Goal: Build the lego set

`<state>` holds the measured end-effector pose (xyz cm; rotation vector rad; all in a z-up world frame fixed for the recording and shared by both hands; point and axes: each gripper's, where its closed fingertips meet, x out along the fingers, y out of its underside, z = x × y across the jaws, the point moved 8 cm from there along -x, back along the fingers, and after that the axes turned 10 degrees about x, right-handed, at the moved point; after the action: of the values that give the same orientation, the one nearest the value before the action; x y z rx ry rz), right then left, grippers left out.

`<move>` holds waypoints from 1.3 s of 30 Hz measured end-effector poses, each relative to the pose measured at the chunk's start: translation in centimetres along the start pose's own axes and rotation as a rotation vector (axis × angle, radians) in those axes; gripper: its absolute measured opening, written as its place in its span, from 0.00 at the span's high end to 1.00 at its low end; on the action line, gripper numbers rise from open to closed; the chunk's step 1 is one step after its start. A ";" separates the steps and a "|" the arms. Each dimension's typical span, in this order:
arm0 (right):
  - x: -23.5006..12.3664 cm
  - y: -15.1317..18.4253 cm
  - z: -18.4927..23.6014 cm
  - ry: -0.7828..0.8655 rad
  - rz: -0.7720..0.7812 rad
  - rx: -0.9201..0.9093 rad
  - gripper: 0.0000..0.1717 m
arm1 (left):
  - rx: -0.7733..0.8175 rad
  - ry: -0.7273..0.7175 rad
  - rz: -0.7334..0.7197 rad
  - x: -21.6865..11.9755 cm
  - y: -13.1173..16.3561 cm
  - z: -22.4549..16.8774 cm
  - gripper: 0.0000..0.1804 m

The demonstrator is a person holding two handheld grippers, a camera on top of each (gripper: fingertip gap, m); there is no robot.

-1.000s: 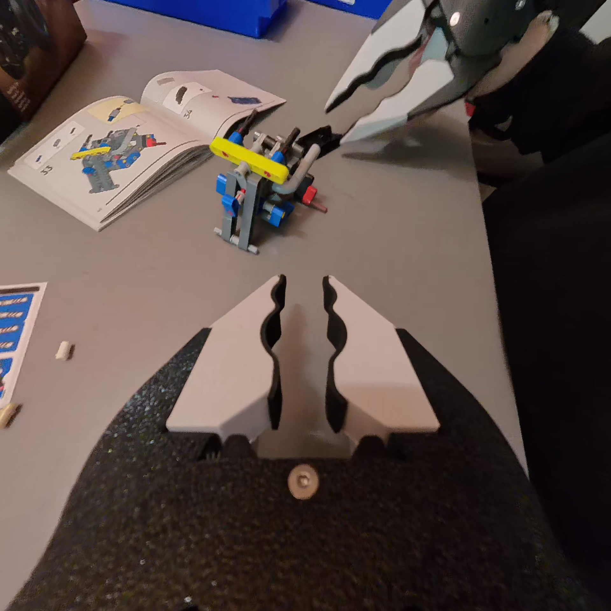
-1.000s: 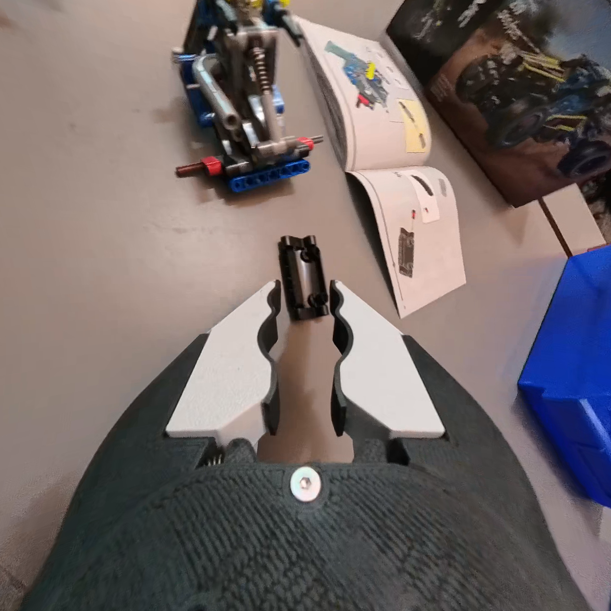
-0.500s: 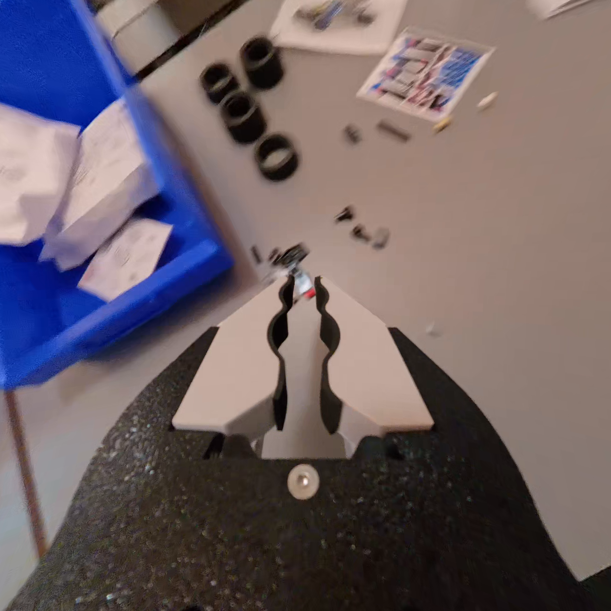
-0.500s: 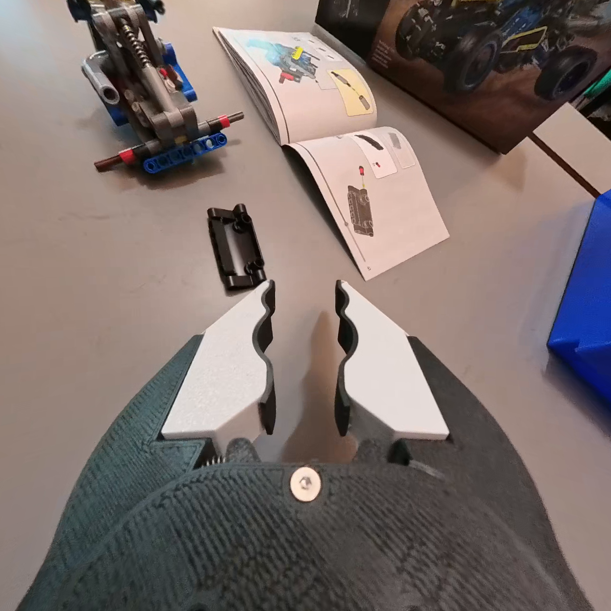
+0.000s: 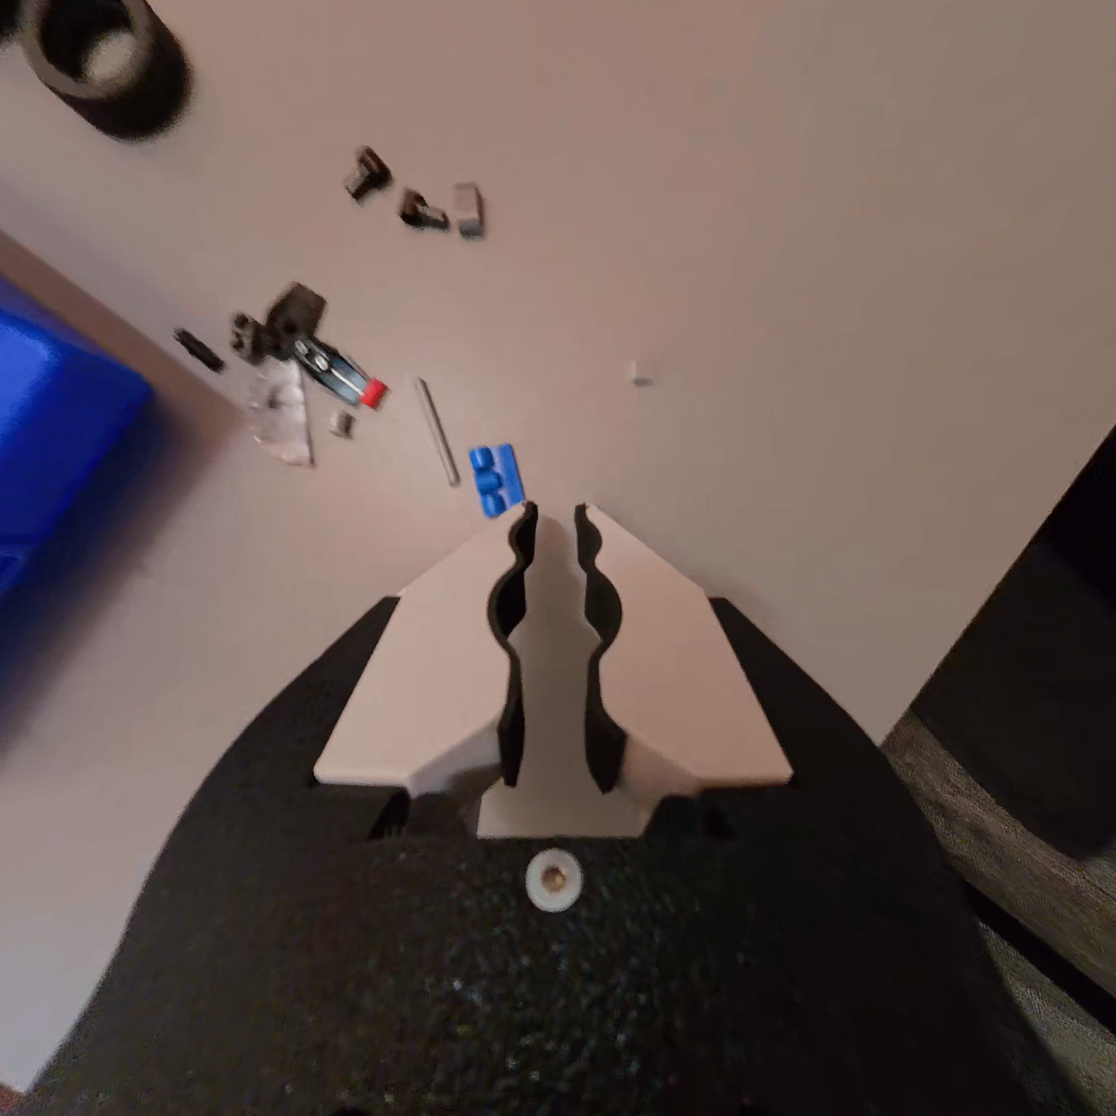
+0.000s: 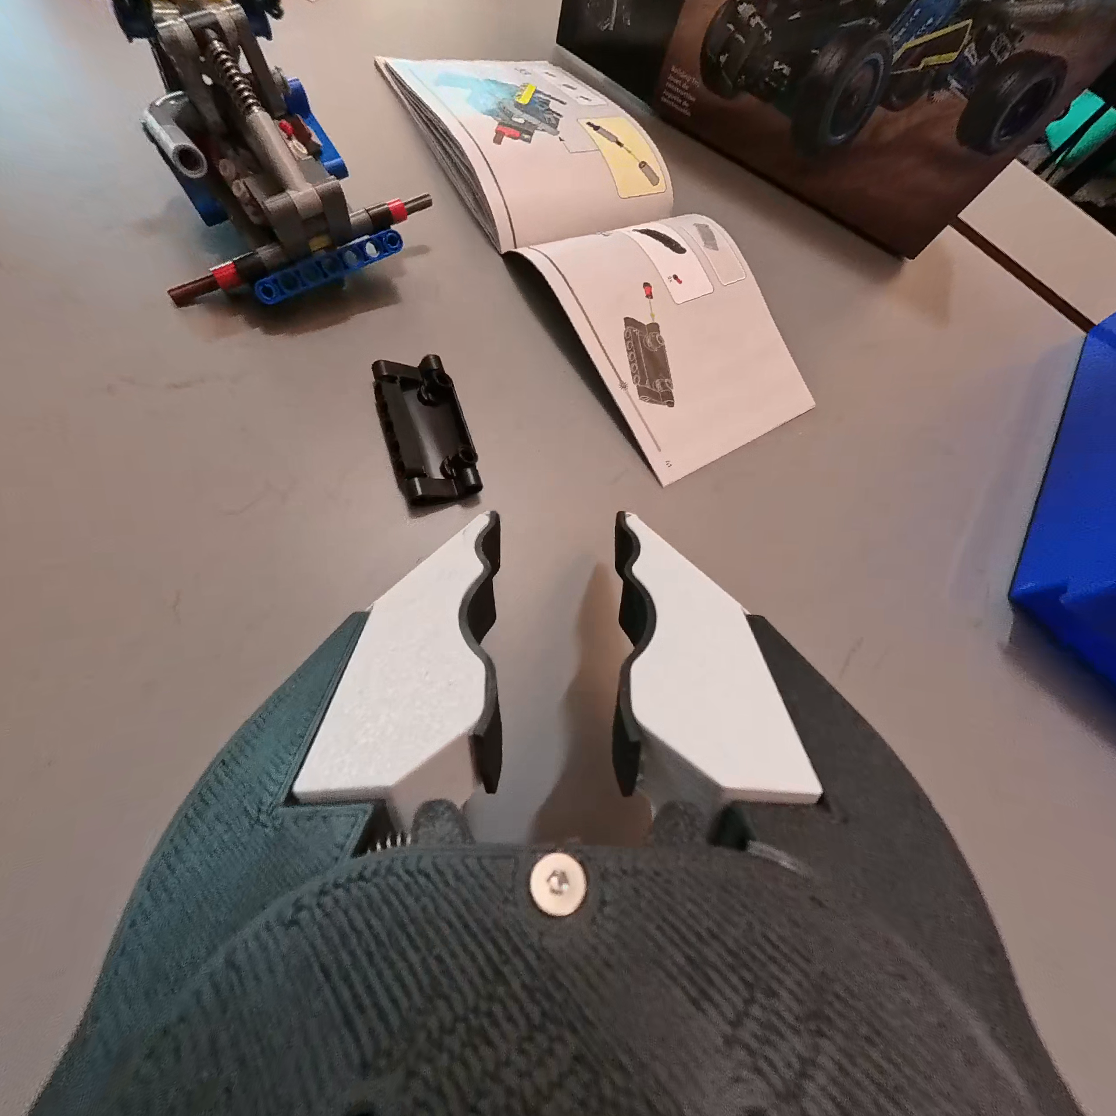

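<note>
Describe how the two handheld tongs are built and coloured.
Left tongs: speckled black grainy body, pale grey wedge fingers lined with wavy black pads, one silver screw at the centre. Right tongs: same shape, but a ribbed dark teal-to-black body and light grey fingers.

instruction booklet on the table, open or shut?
Open. The instruction booklet lies spread on the table, both pages face up, the near page curling down from the spine.

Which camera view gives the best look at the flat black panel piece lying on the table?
The right wrist view: the black panel piece lies sharp and unobstructed on the grey table, just ahead-left of the open right tool. The left wrist view doesn't show it, only small scattered parts.
</note>
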<state>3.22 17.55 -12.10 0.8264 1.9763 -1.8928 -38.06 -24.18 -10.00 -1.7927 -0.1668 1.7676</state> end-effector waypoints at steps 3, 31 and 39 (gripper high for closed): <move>0.1 0.0 -0.1 -0.004 0.007 0.001 0.79 | -0.024 -0.003 0.043 0.4 1.0 -1.5 0.94; 1.9 -1.8 0.7 -0.219 -0.006 0.050 0.86 | 0.567 0.227 -0.350 14.7 -24.3 -15.8 0.99; 4.1 -2.4 1.3 -0.359 0.087 -0.018 0.89 | 0.563 0.217 -0.329 16.1 -24.7 -15.4 0.99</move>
<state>-1.71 17.23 -12.59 0.5131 1.7091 -1.8211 -13.98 -1.41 -12.80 -1.4312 0.1122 1.2222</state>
